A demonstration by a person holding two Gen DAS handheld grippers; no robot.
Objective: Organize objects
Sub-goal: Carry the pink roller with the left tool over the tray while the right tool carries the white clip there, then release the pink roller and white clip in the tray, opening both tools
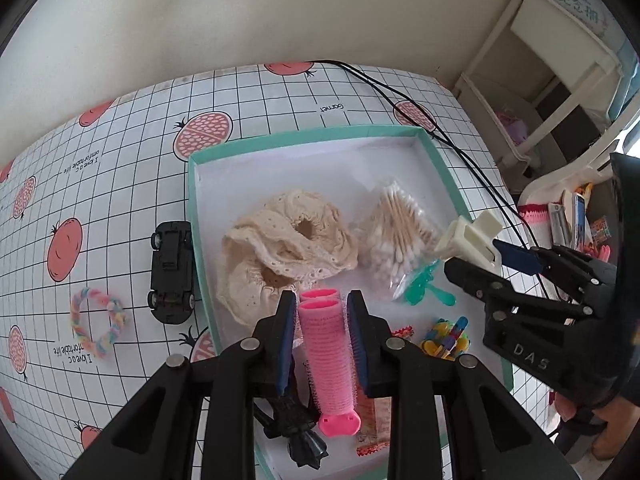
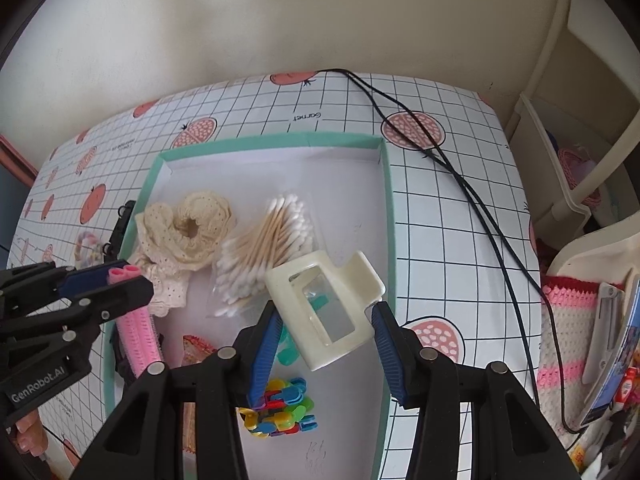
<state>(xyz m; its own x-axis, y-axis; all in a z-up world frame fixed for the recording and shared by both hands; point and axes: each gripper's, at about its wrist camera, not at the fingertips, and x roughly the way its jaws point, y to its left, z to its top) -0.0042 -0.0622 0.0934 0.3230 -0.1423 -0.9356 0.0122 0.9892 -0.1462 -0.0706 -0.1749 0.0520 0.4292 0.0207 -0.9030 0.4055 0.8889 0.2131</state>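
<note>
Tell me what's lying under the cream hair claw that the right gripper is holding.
Through the opening of the cream hair claw you see a teal clip and the white floor of the box. The bag of cotton swabs runs under its left edge. Anything behind the solid frame is hidden.

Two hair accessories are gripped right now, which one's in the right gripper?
The cream plastic claw clip, held between the right gripper fingers above the teal-rimmed tray. The left gripper holds the pink hair rollers.

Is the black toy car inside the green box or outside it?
Outside. The black toy car lies on the checked tablecloth, just beside the left wall of the green box, with its underside and wheels facing up.
</note>
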